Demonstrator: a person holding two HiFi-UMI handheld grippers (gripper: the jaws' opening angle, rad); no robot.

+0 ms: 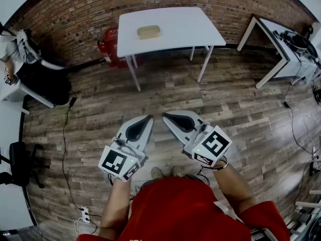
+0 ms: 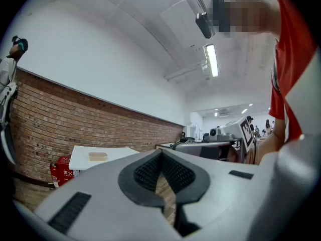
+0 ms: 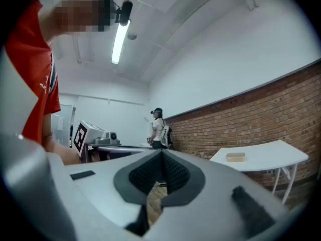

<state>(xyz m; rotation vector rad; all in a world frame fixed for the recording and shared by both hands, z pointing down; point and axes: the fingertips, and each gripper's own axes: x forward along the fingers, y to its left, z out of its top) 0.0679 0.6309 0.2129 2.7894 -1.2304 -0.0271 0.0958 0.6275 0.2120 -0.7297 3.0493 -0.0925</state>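
Note:
I hold both grippers side by side at waist height over the wooden floor [image 1: 225,99], a few steps from a white table [image 1: 185,29]. The left gripper [image 1: 148,117] is shut with nothing between its jaws; its dark pads [image 2: 145,172] meet at the tip. The right gripper [image 1: 165,115] is shut and holds nothing either, its pads [image 3: 175,172] closed together. The two tips point toward each other, a small gap apart. A tan rectangular block [image 1: 149,31] lies on the table, also seen in the left gripper view [image 2: 98,156] and the right gripper view [image 3: 235,156].
A brick wall [image 1: 75,14] runs behind the table, with a red box [image 1: 109,46] at its foot. A second white table [image 1: 281,39] with cables stands at the right. A black chair [image 1: 20,162], a power strip [image 1: 85,215] and a standing person [image 3: 158,129] are at the left.

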